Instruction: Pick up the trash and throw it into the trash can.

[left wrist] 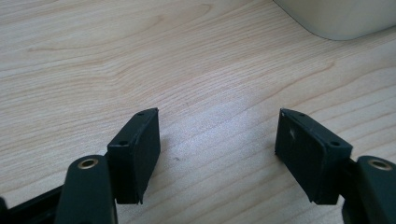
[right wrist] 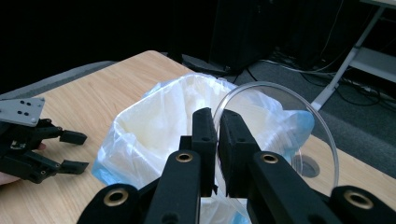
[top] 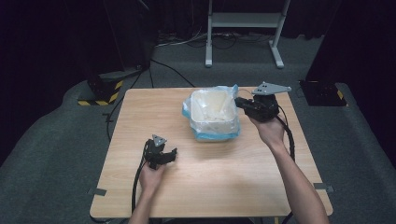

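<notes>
Two grippers work over a wooden desk [top: 210, 177]. The right gripper [right wrist: 217, 135] has its fingers pinched on a clear round lid [right wrist: 299, 140], held over the white bin [top: 212, 112] with a blue bag at the far middle. The left gripper [left wrist: 217, 149] sits near the left, fingers wide apart and empty.

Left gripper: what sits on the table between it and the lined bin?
Nothing: the high view shows bare wooden table between the open left gripper and the bin, which has a blue liner.
</notes>
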`<act>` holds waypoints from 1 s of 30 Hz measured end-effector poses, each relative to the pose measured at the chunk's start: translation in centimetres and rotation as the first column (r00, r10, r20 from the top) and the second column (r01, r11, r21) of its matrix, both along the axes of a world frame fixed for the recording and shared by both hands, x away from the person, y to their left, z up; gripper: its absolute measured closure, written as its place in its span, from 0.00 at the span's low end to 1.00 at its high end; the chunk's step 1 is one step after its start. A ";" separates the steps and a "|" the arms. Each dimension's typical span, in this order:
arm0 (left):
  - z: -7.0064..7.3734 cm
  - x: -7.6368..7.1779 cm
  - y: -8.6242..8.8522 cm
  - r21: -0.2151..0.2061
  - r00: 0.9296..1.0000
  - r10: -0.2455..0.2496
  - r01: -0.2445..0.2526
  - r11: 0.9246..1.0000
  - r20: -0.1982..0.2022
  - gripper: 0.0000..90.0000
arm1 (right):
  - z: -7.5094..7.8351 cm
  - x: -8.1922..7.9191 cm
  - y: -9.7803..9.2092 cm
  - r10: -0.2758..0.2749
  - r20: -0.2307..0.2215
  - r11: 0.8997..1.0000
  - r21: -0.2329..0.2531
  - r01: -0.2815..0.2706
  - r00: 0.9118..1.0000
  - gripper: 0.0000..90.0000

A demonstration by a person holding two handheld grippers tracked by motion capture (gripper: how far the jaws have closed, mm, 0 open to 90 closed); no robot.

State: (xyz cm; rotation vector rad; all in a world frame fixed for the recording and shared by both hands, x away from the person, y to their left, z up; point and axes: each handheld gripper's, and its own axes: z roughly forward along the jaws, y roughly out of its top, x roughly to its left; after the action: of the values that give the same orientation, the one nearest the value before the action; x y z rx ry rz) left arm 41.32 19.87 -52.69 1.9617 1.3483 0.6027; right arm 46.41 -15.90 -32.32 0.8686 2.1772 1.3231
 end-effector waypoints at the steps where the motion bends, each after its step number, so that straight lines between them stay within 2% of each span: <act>1: 0.0 0.0 0.0 0.000 1.000 0.000 0.000 1.000 0.000 0.34 | 0.0 0.1 0.1 0.001 -0.001 1.000 -0.001 -0.001 1.000 0.94; 10: 0.0 0.0 0.0 -0.001 1.000 -0.001 0.001 1.000 0.000 0.34 | -0.5 0.8 1.7 0.011 -0.007 0.999 -0.032 -0.011 1.000 0.94; 16: 0.0 0.0 0.0 -0.001 1.000 -0.001 0.001 1.000 0.000 0.34 | -1.2 1.2 3.0 0.015 -0.007 0.997 -0.074 -0.016 1.000 0.94; 26: 0.0 0.0 0.0 -0.001 1.000 -0.001 0.001 1.000 0.000 0.34 | -2.5 2.2 4.0 0.009 -0.036 0.996 -0.084 -0.012 0.999 0.94; 30: 0.0 0.0 0.0 0.000 1.000 -0.001 0.001 1.000 -0.001 0.34 | -3.4 2.7 4.3 0.002 -0.053 0.995 -0.102 -0.008 0.999 0.94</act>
State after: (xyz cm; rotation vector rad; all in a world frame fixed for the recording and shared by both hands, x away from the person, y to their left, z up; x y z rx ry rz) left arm 41.32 19.88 -52.69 1.9625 1.3476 0.6015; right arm 49.06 -11.64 -35.69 0.8682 2.2669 1.1923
